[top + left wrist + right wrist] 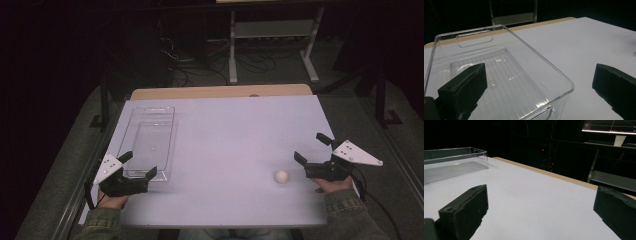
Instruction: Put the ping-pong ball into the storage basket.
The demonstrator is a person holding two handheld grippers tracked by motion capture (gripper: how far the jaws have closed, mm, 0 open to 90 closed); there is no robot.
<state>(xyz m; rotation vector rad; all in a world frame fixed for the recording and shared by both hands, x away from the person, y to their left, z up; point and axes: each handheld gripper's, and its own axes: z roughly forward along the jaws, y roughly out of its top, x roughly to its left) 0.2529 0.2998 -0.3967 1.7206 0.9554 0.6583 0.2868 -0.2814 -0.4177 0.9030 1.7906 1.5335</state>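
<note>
A clear plastic bin (150, 140) lies lengthwise on the left of the white table (225, 125), with nothing in it. My left gripper (139, 164) hangs at the bin's near end, open wide; in the left gripper view the bin's (499, 75) near corner sits between the jaws, untouched. A small white ball (281, 176) rests on the table at the near right. My right gripper (311, 147) is just right of the ball, open, with bare table between its jaws (541, 197). The bin (454, 162) appears far off in the right gripper view.
A tan strip (220, 92) edges the table's far side. Beyond it stand a white metal frame (272, 30) and cables on the dark floor. A lit monitor (609, 126) sits high in the right gripper view. Both sleeves come in at the table's near edge.
</note>
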